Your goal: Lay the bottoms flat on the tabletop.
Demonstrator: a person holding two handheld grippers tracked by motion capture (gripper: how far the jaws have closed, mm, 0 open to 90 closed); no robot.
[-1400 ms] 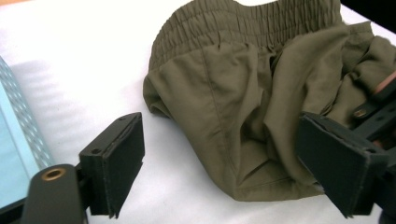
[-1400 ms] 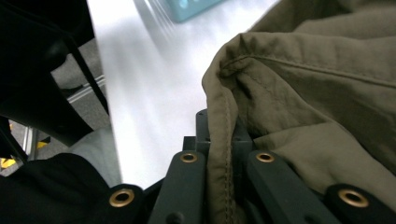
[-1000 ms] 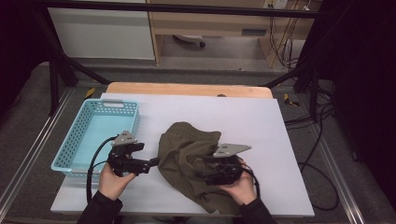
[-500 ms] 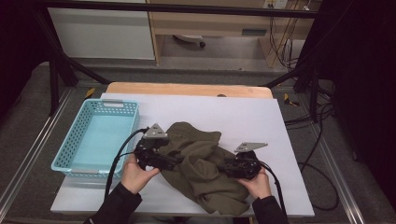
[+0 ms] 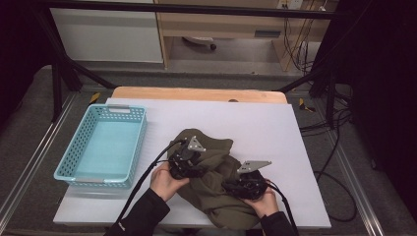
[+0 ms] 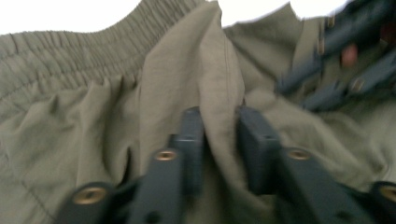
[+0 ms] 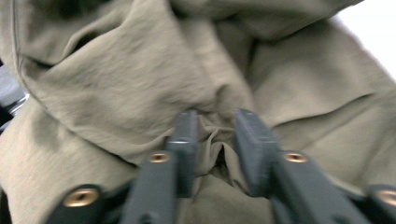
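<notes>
An olive garment [image 5: 216, 184] lies crumpled on the white tabletop [image 5: 275, 128], in its near middle part, a little right of the basket [image 5: 101, 147]. The basket is turquoise, stands on the left side of the tabletop and has nothing in it.

The left claw [image 5: 189, 162] sits on the left part of the garment, held by the left hand [image 5: 167, 179]. In the left gripper view its two jaws are a little apart and a raised fold of cloth [image 6: 217, 116] stands between them, touching both (the elastic waistband [image 6: 74, 51] runs across the far side of this view). So the left claw [image 6: 219, 140] is clamped on the garment.

The right claw [image 5: 243, 184] rests on the near right part of the garment, with the right hand [image 5: 263, 201] behind it. In the right gripper view the right claw [image 7: 217, 140] has a small bunch of cloth [image 7: 217, 149] pinched between its jaws, which press on it from both sides.

The two claws are near each other, with folds of the garment between them. A black cable [image 5: 142, 182] goes from the left claw to the near edge.
</notes>
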